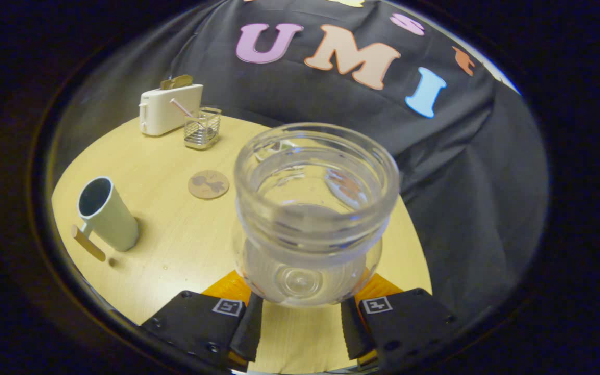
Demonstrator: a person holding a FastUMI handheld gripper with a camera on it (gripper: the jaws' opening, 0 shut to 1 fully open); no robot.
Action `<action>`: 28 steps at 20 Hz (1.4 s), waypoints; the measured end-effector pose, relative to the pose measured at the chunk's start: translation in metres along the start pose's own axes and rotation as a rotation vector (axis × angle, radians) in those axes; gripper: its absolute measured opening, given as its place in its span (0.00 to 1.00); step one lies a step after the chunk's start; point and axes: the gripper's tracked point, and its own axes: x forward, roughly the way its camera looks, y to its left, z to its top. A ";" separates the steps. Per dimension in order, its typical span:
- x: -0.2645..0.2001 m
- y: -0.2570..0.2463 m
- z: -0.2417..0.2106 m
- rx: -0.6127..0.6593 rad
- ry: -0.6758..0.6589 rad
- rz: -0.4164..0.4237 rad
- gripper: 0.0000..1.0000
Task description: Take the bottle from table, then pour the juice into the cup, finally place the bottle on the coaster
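Black cloth hangs as the wall behind a round, pale wood table point(185, 245), and the light falls warm and a little dim over it all. Standing by, I see the gripper point(300, 328) clamped on the bottle point(313, 208), a finger pressing each side of its lower body, so the first step, taking it from the table, looks done. It is a clear bottle, its wide open mouth tipped toward the camera, and I cannot tell whether it rests on the wood or is held just off it. I can make out no juice in it, so I cannot say if the pouring is over; I would guess not, since the cup point(106, 213) stands well off at about nine o'clock from the bottle, its dark inside telling nothing. The coaster point(208, 184), at about ten o'clock and nearer, lies bare, so the final placing is plainly left. Beyond it, toward eleven o'clock, stand a wire basket point(202, 128) with a straw in it and a white toaster point(170, 109) just beside that. A small flat wooden piece point(88, 243) lies close by the cup's foot.
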 end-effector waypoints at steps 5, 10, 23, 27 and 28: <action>-0.009 0.011 0.036 -0.159 -0.079 -0.049 0.69; -0.021 0.022 0.076 -0.345 -0.173 -0.126 0.68; -0.053 0.043 0.162 -0.686 -0.376 -0.331 0.68; -0.058 0.045 0.181 -0.756 -0.422 -0.397 0.68; -0.061 0.045 0.184 -0.772 -0.432 -0.409 0.68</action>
